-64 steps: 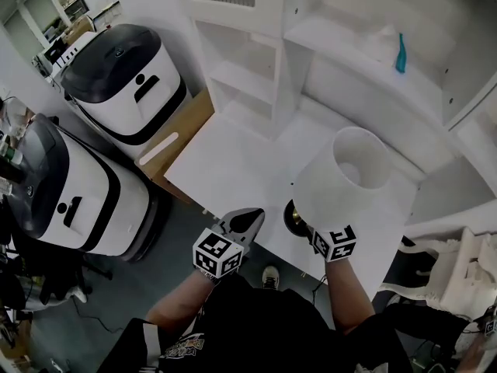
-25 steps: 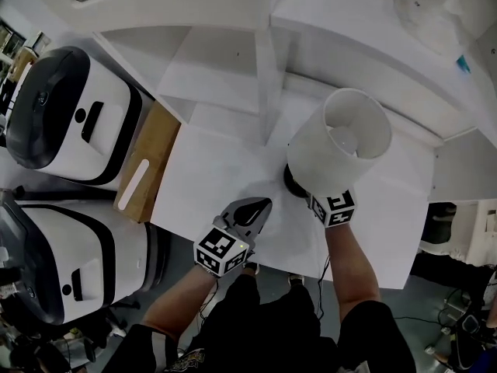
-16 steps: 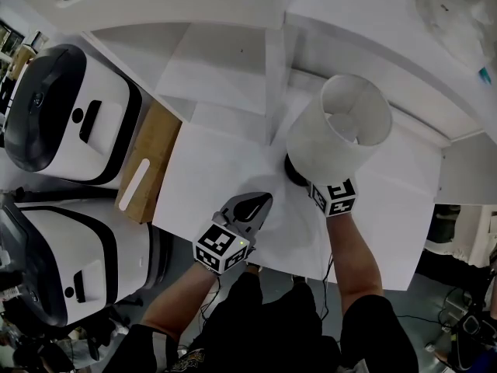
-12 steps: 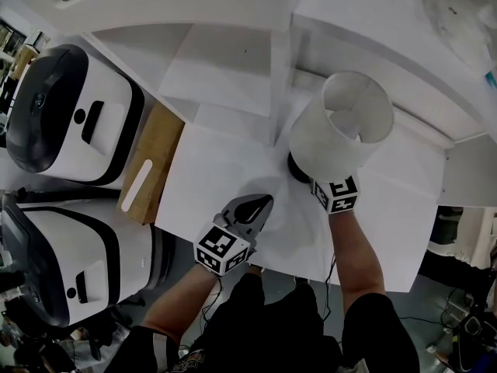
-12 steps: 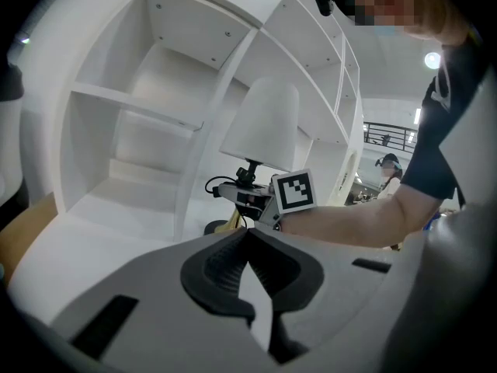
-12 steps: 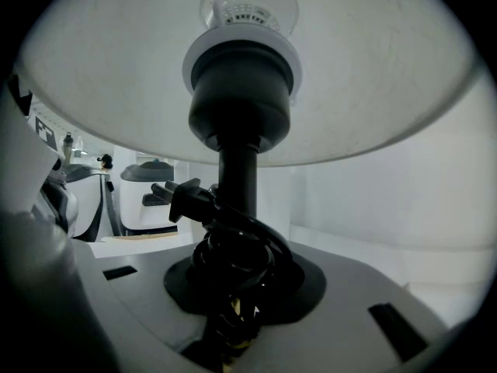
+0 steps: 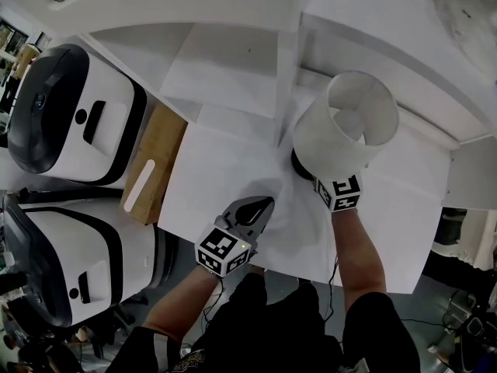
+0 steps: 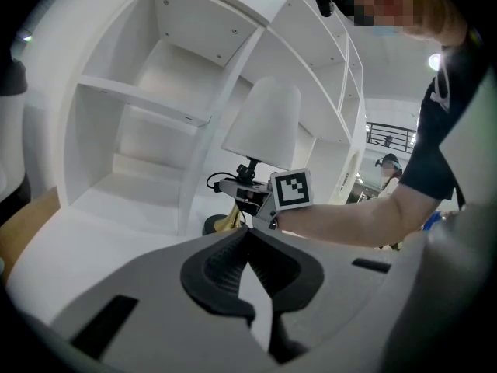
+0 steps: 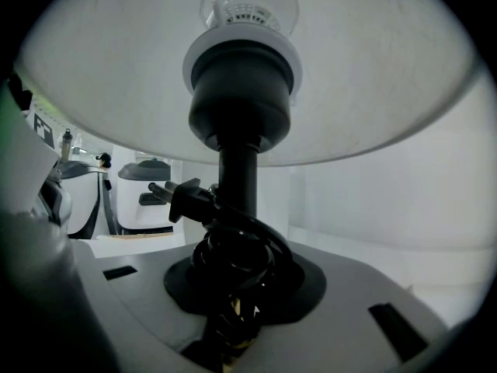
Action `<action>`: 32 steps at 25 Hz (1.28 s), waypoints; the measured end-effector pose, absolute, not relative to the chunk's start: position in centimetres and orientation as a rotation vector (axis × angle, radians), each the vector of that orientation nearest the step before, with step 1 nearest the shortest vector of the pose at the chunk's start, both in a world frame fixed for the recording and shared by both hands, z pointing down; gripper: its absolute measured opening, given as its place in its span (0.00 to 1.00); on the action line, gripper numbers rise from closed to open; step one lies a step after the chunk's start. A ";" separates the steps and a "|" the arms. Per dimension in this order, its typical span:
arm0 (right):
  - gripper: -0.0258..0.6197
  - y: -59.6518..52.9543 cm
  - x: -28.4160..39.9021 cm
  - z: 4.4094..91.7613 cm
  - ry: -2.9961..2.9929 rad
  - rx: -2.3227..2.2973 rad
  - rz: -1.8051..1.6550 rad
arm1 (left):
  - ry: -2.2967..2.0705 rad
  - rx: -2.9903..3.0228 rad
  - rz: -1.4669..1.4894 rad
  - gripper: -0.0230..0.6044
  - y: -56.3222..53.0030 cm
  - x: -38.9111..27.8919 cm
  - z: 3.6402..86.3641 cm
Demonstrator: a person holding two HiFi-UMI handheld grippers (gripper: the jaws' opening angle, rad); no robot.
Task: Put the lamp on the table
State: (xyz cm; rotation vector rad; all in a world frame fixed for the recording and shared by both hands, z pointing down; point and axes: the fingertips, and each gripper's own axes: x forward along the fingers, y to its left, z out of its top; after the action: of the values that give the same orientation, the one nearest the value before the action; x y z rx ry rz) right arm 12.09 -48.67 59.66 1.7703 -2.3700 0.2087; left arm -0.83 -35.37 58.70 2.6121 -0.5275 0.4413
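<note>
The lamp [image 7: 345,127] has a white drum shade, a dark round base [image 7: 298,164] and a black cord coiled round its stem [image 9: 233,247]. It stands upright over the white table [image 7: 225,169], near the shelf unit. Whether the base rests on the tabletop I cannot tell. My right gripper [image 7: 317,177] is shut on the lamp's stem just below the shade, the cord bundle pressed between its jaws [image 9: 237,286]. My left gripper [image 7: 247,212] hovers over the table's near part, shut and holding nothing [image 8: 247,231]. From it I see the lamp [image 8: 264,123] ahead.
A white shelf unit [image 7: 233,61] rises behind the table. A wooden board [image 7: 151,169] lies at the table's left edge. Two white and black machines [image 7: 70,107] stand on the floor at the left. A person [image 8: 384,165] stands far off in the left gripper view.
The lamp and my right gripper have shifted from the table's front edge farther in toward the shelf unit. My left gripper has followed a little and stays shut.
</note>
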 end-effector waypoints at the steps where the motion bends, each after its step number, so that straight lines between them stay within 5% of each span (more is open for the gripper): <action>1: 0.19 -48.6 12.1 59.7 -2.372 1.773 0.202 | -0.526 2.610 0.441 0.05 -35.3 -0.8 58.8; 32: 0.31 -38.0 15.3 61.2 -2.167 1.995 0.398 | -0.381 2.634 0.425 0.05 -31.3 -1.0 58.1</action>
State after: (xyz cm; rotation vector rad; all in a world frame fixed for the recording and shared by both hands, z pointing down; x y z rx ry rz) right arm 15.31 -38.04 61.18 1.9949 -2.1669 0.3975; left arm -0.98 -31.29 58.09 2.6336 -0.3813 0.4250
